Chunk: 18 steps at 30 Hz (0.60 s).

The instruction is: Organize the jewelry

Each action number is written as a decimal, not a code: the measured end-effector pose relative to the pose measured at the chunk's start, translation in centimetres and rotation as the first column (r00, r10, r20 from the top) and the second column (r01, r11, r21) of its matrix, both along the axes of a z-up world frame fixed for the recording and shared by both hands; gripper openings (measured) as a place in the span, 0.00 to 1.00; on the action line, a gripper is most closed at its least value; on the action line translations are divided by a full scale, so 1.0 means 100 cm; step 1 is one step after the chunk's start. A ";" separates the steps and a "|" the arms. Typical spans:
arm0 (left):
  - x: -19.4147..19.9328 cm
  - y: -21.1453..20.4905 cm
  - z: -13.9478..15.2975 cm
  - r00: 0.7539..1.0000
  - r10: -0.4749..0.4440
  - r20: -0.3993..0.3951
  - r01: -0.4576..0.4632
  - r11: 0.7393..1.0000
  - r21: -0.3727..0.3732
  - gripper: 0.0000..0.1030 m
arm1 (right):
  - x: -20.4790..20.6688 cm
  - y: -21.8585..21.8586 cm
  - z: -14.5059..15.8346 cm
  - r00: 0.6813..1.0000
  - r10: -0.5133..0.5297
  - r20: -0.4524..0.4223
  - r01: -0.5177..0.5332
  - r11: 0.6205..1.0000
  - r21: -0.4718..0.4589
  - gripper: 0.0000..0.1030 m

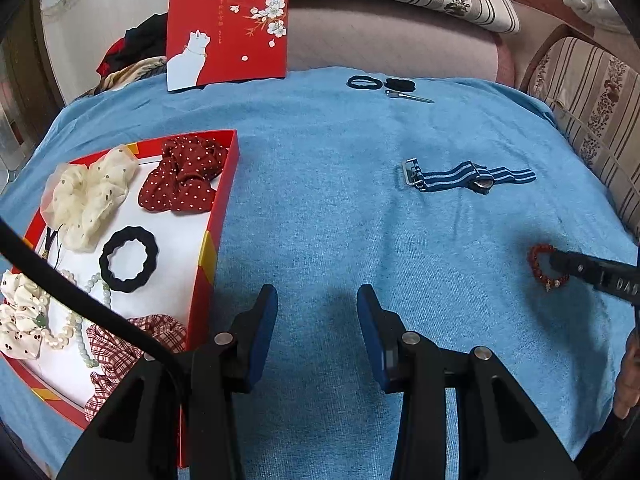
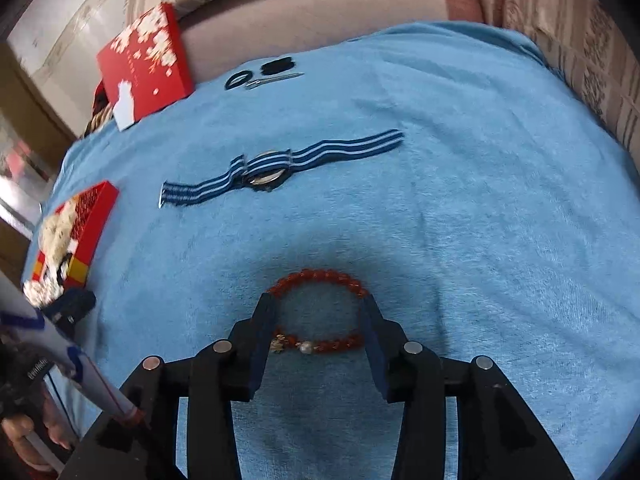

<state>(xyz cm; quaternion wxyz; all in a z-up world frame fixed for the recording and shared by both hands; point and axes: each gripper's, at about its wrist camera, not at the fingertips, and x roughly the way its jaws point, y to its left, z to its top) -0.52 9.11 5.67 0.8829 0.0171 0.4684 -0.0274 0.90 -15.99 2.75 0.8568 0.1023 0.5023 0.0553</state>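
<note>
A ring of glossy red beads, the red bracelet (image 2: 320, 312), lies flat on the nubby blue towel (image 2: 460, 200), with the right gripper (image 2: 318, 308) set over it, its flat dark fingers spread wide at either side of the loop. Beyond it stretches the striped woven-strap watch (image 2: 264, 172). The left gripper (image 1: 317, 300) hovers with jaws apart beside the red cardboard box (image 1: 224, 184) of soft fabric scrunchies and pearly beads.
</note>
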 end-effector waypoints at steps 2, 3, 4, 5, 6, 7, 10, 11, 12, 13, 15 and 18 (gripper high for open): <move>0.001 0.000 0.000 1.000 0.004 0.000 -0.004 1.000 0.000 0.39 | 0.001 0.007 -0.005 1.000 0.015 -0.018 -0.015 1.000 -0.016 0.32; 0.001 0.000 0.000 1.000 0.005 0.000 -0.005 1.000 0.002 0.39 | 0.001 0.009 -0.007 1.000 0.018 -0.022 -0.019 0.999 -0.031 0.15; 0.001 0.001 0.000 1.000 0.005 -0.001 -0.005 1.000 0.003 0.39 | 0.001 0.011 -0.008 0.999 0.023 -0.024 -0.024 0.999 -0.040 0.11; 0.001 0.001 0.000 1.000 0.007 -0.001 -0.007 1.000 0.004 0.39 | 0.001 0.012 -0.008 0.999 0.028 -0.023 -0.029 0.999 -0.041 0.10; 0.001 0.001 -0.001 1.000 0.009 -0.002 -0.009 1.000 0.005 0.39 | 0.001 0.012 -0.007 0.999 0.028 -0.018 -0.029 0.999 -0.035 0.07; 0.002 0.001 -0.001 1.000 0.010 -0.002 -0.010 1.000 0.006 0.39 | 0.001 0.011 -0.006 1.000 0.027 -0.015 -0.027 0.999 -0.035 0.07; 0.002 0.000 -0.001 1.000 0.016 -0.002 -0.016 1.000 0.008 0.39 | 0.000 0.008 -0.005 1.000 0.015 -0.008 -0.015 0.999 -0.039 0.06; 0.002 0.000 -0.001 1.000 0.017 -0.002 -0.017 1.000 0.010 0.39 | 0.000 0.007 -0.005 1.000 0.011 -0.007 -0.011 0.999 -0.036 0.06; 0.003 0.000 -0.002 1.000 0.018 -0.002 -0.018 1.000 0.012 0.39 | 0.000 0.005 -0.004 1.000 0.005 -0.006 -0.006 0.999 -0.032 0.06; 0.002 0.000 -0.002 1.000 0.019 -0.001 -0.019 1.000 0.014 0.39 | 0.000 0.003 -0.003 1.000 0.000 -0.004 0.000 1.000 -0.030 0.06; 0.003 -0.001 -0.003 1.000 0.019 -0.001 -0.019 1.000 0.021 0.39 | 0.001 -0.001 -0.002 1.000 -0.007 -0.001 0.007 1.000 -0.024 0.06; 0.004 -0.001 -0.004 1.000 0.012 -0.007 -0.012 1.000 0.017 0.39 | 0.000 -0.005 0.002 1.000 -0.017 0.006 0.018 1.000 -0.020 0.06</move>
